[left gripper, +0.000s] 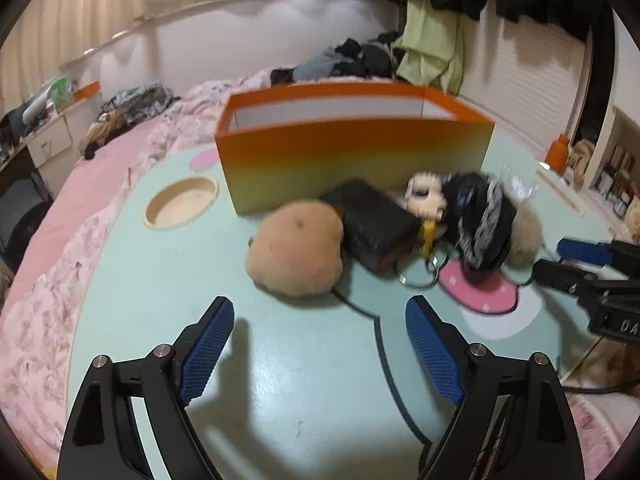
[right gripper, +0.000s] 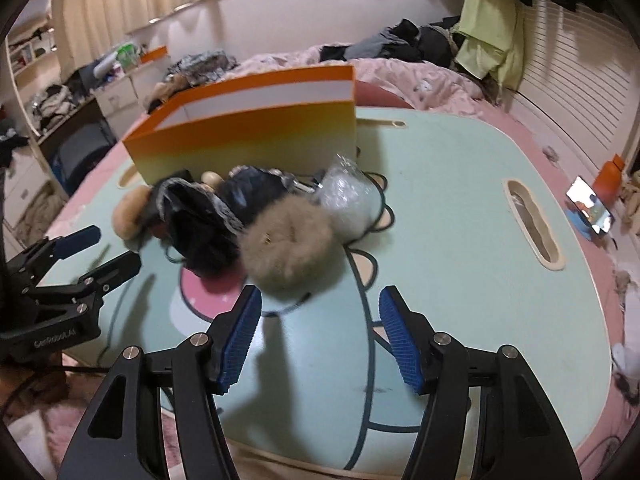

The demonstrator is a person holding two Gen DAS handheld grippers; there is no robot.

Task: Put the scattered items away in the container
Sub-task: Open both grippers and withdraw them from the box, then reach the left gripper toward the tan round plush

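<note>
An orange box (left gripper: 352, 148) (right gripper: 248, 140) stands open-topped on the pale green table (left gripper: 168, 280) (right gripper: 460, 208). In front of it lies a heap: a tan plush pad (left gripper: 298, 248) (right gripper: 128, 212), a dark rectangular case (left gripper: 376, 224), a small doll face (left gripper: 426, 198), a black lacy cloth (left gripper: 480, 216) (right gripper: 200, 224), a grey fur pompom (right gripper: 292, 248) (left gripper: 528, 232) and a clear plastic bag (right gripper: 348, 196). My left gripper (left gripper: 320, 320) hangs open just short of the tan pad. My right gripper (right gripper: 320, 312) is open just short of the pompom. Nothing sits between either pair of fingers.
Round and slot cut-outs mark the table (left gripper: 182, 202) (right gripper: 532, 224). A pink bed (left gripper: 48, 240) with piled clothes (right gripper: 400, 40) surrounds it. A lit phone (right gripper: 592, 204) and an orange bottle (right gripper: 610, 176) stand at the right. Keyrings (left gripper: 420, 276) lie beside the case.
</note>
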